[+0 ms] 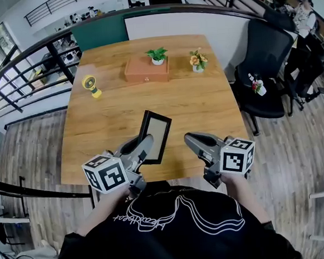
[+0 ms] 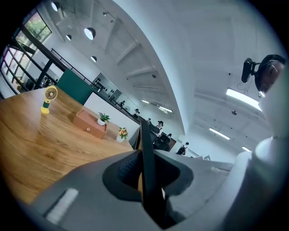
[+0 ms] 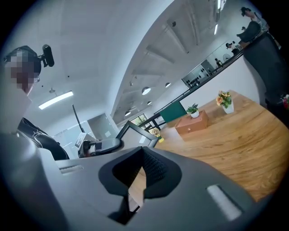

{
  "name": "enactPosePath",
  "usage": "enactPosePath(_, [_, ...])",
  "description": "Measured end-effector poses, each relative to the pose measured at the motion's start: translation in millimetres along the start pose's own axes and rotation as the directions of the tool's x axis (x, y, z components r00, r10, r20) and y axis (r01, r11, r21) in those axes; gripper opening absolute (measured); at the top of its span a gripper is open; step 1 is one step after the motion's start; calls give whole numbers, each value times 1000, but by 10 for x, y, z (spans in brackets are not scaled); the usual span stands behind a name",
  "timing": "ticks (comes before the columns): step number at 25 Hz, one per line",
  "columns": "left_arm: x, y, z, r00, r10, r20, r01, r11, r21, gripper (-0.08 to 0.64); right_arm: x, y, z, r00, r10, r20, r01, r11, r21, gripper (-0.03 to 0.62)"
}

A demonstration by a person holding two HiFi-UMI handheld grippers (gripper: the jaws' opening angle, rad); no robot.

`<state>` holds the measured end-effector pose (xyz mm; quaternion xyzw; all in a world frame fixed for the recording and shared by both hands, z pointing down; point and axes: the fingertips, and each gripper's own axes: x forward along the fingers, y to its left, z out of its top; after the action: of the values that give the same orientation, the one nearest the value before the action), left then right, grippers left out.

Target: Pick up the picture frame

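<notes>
Nearest to us, at about 7 o'clock in the head view, our left gripper (image 1: 146,144) (image 2: 143,159) had its fingers clenched on the black picture frame (image 1: 156,134) (image 2: 145,137), whose thin edge ran straight up between them in the left gripper view. The frame stood tilted over the near edge of the desk (image 1: 199,106); we could not tell whether its lower edge touched the wood. Just beside it, at 5 o'clock, our right gripper (image 1: 189,138) (image 3: 143,151) had its fingers pressed together on nothing. Farther across the desk, a yellow fan (image 1: 91,85) stood at 10 o'clock, a wooden box (image 1: 145,71) bearing a green plant (image 1: 157,55) at 12 o'clock, and a flower pot (image 1: 198,60) at 1 o'clock. A black chair (image 1: 267,56) stood off the desk at 2 o'clock.
</notes>
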<state>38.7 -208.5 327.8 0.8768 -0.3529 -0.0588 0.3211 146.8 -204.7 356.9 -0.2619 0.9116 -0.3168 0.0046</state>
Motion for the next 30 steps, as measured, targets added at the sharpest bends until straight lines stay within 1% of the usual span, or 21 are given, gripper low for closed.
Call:
enactPosePath(3, [-55, -57, 49, 1000, -10, 24, 10, 1000, 0, 58, -9, 81, 11, 1000, 14, 12, -14, 1000, -12, 23])
enactPosePath(7, [-95, -61, 88, 999, -4, 45, 3, 999, 34, 58, -3, 150, 61, 1000, 4, 28, -1, 996, -94, 23])
enactPosePath(9, [-104, -58, 94, 999, -2, 51, 0, 999, 36, 58, -5, 168, 111, 999, 2, 44, 3, 993, -119, 23])
enactPosePath(13, [-106, -57, 93, 998, -4, 57, 3, 1000, 24, 58, -42, 106, 189, 996, -38, 80, 50, 986, -156, 23])
enactPosePath(15, [-100, -63, 89, 998, -7, 54, 6, 1000, 21, 58, -72, 84, 202, 995, -51, 90, 65, 985, -158, 23])
enactPosePath(19, [-74, -86, 78, 999, -12, 43, 11, 1000, 23, 58, -91, 97, 179, 994, -47, 94, 61, 987, -146, 23])
enactPosePath(23, [-7, -114, 47, 1000, -13, 25, 12, 1000, 16, 58, -113, 81, 114, 996, -41, 81, 51, 991, -127, 23])
enactPosePath(30, [77, -114, -37, 1000, -14, 4, 14, 1000, 10, 58, -109, 57, -3, 998, -33, 47, 39, 992, -120, 23])
